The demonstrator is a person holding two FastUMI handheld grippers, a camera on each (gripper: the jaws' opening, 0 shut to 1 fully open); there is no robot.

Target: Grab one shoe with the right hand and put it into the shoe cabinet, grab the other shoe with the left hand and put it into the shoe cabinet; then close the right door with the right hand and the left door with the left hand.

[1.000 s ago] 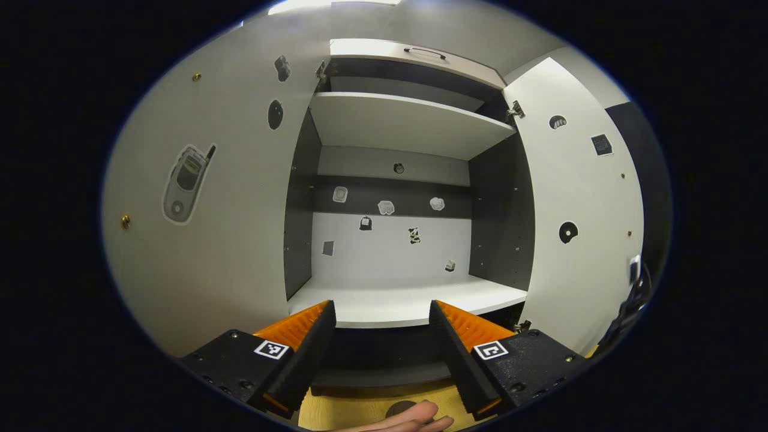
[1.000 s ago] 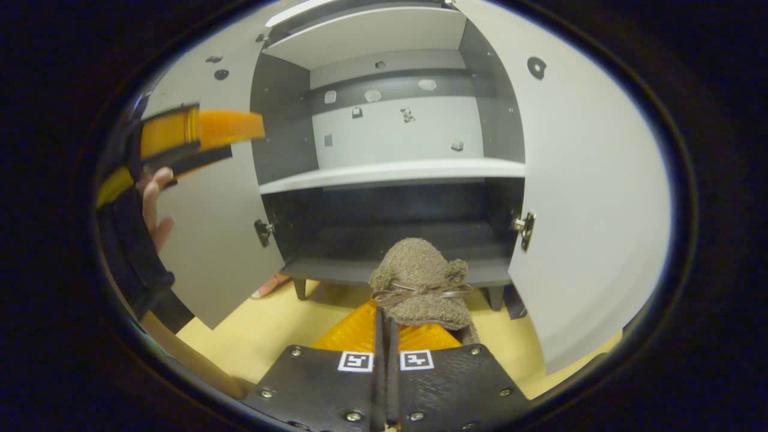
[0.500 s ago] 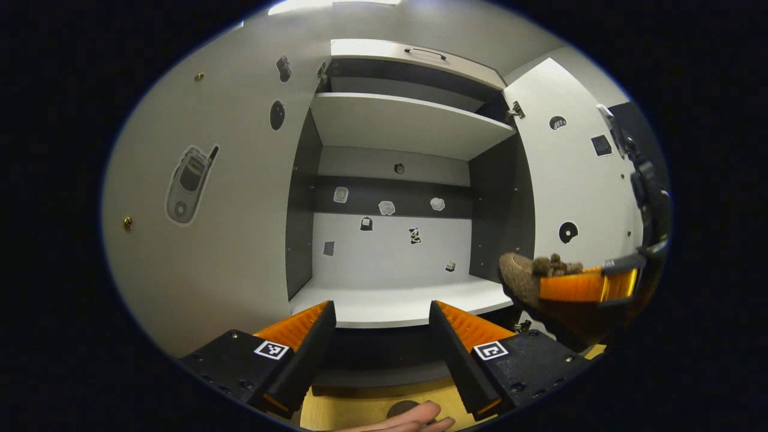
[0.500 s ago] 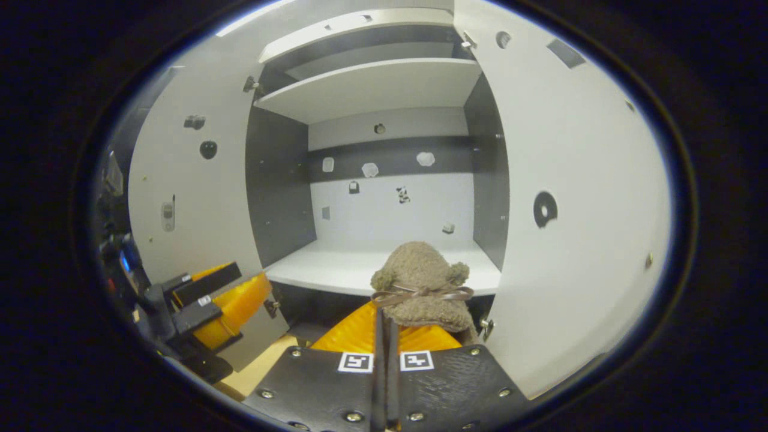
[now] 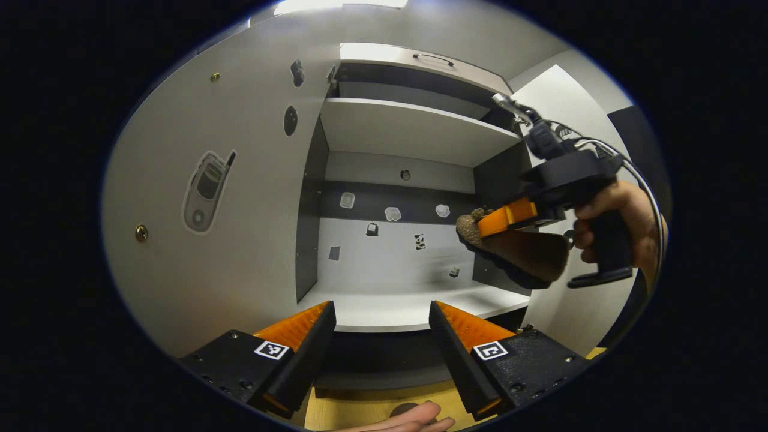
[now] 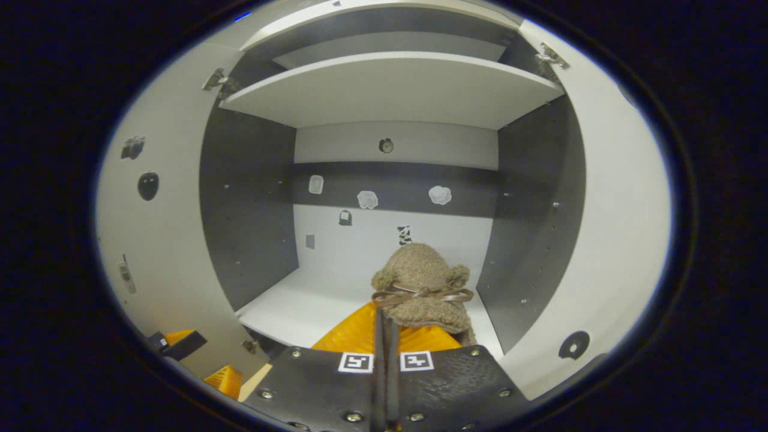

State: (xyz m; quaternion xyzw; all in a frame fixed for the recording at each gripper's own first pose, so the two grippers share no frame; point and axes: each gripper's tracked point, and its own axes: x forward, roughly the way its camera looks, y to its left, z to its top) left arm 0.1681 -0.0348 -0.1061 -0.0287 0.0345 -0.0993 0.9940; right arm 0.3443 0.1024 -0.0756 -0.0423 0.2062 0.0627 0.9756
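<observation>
A brown fuzzy shoe with a ribbon bow sticks out forward from my right gripper, which is shut on its back part. It hangs above the front of the white middle shelf of the shoe cabinet, toe pointing inward. In the left gripper view the same shoe is held up at the cabinet's right side by the right gripper and a hand. My left gripper stands open with nothing between its fingers, in front of the shelf edge.
Both cabinet doors stand wide open: the left door with stickers, the right door behind the hand. An upper shelf roofs the compartment. Yellow floor lies below, with a pale thing I cannot identify at the view's bottom edge.
The right gripper has risen from floor level with the shoe and moved forward to the middle compartment's mouth. The left gripper has barely shifted and stays open.
</observation>
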